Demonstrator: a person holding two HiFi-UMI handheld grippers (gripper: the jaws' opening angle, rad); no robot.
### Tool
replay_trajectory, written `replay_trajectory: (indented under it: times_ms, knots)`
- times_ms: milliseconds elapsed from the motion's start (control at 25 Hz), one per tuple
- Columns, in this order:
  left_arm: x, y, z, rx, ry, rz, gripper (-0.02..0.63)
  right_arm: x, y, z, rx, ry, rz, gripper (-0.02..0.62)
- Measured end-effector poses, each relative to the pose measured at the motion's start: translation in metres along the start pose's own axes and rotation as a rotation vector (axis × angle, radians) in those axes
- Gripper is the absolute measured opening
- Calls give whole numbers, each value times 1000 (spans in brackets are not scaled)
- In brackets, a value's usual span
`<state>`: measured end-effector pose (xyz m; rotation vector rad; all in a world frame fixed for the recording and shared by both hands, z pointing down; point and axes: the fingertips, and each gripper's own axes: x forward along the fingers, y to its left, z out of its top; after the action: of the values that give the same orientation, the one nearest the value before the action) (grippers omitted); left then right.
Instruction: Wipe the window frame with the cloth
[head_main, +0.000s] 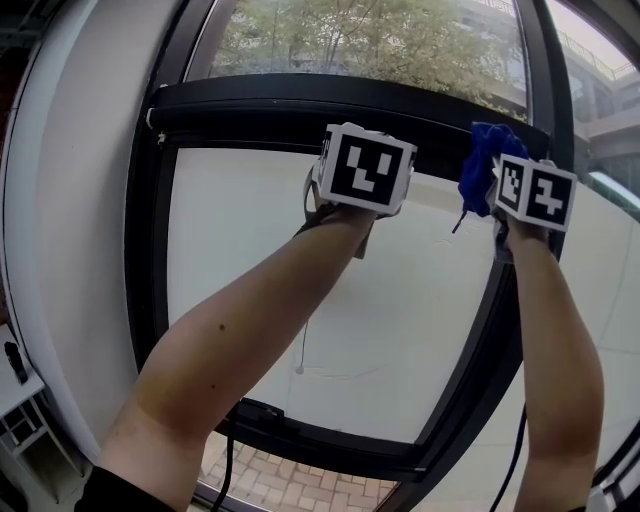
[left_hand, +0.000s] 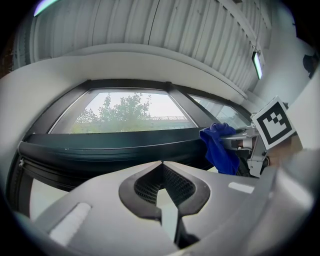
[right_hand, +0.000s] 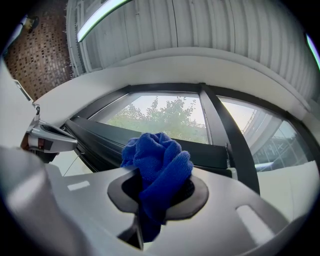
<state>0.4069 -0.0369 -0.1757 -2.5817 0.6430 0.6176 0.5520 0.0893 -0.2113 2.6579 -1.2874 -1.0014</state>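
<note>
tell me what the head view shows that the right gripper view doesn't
Only the head view shows the marker cubes on the grippers, the frame's bottom bar and the brick paving below it. Only the right gripper view shows the right gripper with its jaws shut on the cloth, plus a ceiling light strip and a brick wall. Both show the blue cloth, the black window frame and trees outside.
</note>
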Motion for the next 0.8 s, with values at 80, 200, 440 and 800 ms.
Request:
replay_trajectory:
  times_ms: [80,200,440,800]
  knots:
    - [4,-10,1,-4,-3,-18,-9,-2,-14,-4,7,8,-12,77]
    - [8,-28,9,1,-21,-44,-8,-9,-36,-9,5,19,-46,77]
    - [18,-73,27,19,-68,-113,-8,-22,-75,-20,3,39,-99,77]
    - [42,-127,33,15,-77,-176,-8,-33,-120,-38,-15,69,-135,77]
